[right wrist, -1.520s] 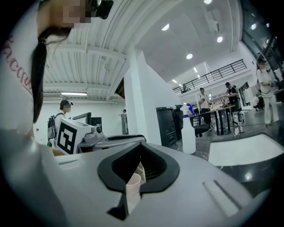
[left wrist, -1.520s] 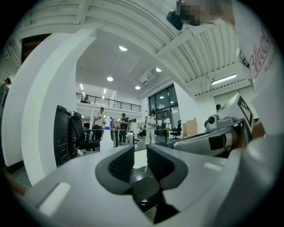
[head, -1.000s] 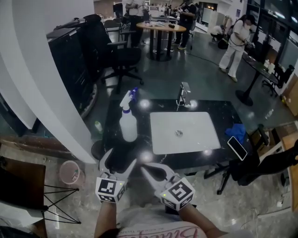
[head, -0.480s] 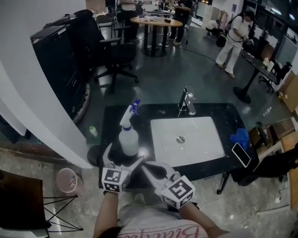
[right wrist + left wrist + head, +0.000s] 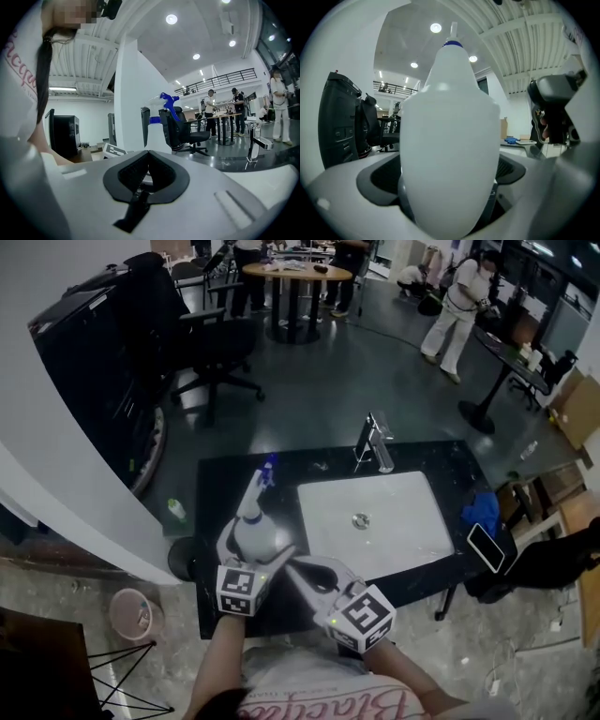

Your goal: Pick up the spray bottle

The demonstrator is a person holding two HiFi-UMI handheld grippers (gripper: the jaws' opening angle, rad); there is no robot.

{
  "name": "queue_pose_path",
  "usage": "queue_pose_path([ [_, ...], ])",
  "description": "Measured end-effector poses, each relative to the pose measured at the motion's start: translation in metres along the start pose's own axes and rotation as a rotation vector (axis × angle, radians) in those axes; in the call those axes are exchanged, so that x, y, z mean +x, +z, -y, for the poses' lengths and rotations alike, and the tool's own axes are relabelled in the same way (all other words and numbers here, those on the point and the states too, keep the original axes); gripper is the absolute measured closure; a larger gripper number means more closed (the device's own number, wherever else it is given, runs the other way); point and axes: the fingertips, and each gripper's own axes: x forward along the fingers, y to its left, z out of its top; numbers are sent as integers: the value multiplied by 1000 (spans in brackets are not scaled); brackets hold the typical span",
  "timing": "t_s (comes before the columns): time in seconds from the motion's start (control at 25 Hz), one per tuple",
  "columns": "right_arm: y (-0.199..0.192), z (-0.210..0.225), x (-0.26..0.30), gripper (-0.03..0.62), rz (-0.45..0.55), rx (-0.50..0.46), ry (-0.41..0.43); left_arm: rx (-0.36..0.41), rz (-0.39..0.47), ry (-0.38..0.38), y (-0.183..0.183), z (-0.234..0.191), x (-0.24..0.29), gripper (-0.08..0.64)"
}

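A white spray bottle point(image 5: 253, 529) with a blue nozzle point(image 5: 270, 465) stands on the black counter point(image 5: 216, 486), left of the sink. My left gripper point(image 5: 254, 547) is open wide, one jaw on each side of the bottle's lower body. In the left gripper view the bottle point(image 5: 450, 136) fills the gap between the dark pads of my left gripper point(image 5: 450, 187); I see no squeeze. My right gripper point(image 5: 292, 566) is shut and empty, just right of the bottle at the counter's front edge. In the right gripper view its jaws point(image 5: 147, 153) meet, and the bottle point(image 5: 153, 133) stands ahead.
A white sink basin point(image 5: 412, 521) with a faucet point(image 5: 375, 442) takes the counter's middle. A blue cloth point(image 5: 483, 512) and a phone point(image 5: 487, 547) lie at its right end. A white pillar point(image 5: 66, 456) stands left, office chairs point(image 5: 202, 338) and people beyond.
Both grippers moved forward to the counter. The left jaws spread wider and now straddle the bottle. The right gripper stayed shut alongside.
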Motion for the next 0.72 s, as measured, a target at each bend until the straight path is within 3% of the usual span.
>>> queue_pose_path([
  [0.12, 1, 4, 3, 594, -3, 4, -10, -3, -1, -19, 0, 1, 4, 1],
  [0.2, 1, 5, 5, 594, -5, 5, -12, 8, -7, -32, 1, 2, 6, 69],
  [0.4, -1, 4, 3, 594, -8, 3, -20, 17, -8, -28, -1, 2, 5, 129],
  [0.72, 5, 0, -8, 594, 30, 7, -17, 36, -2, -9, 9, 8, -1, 138],
])
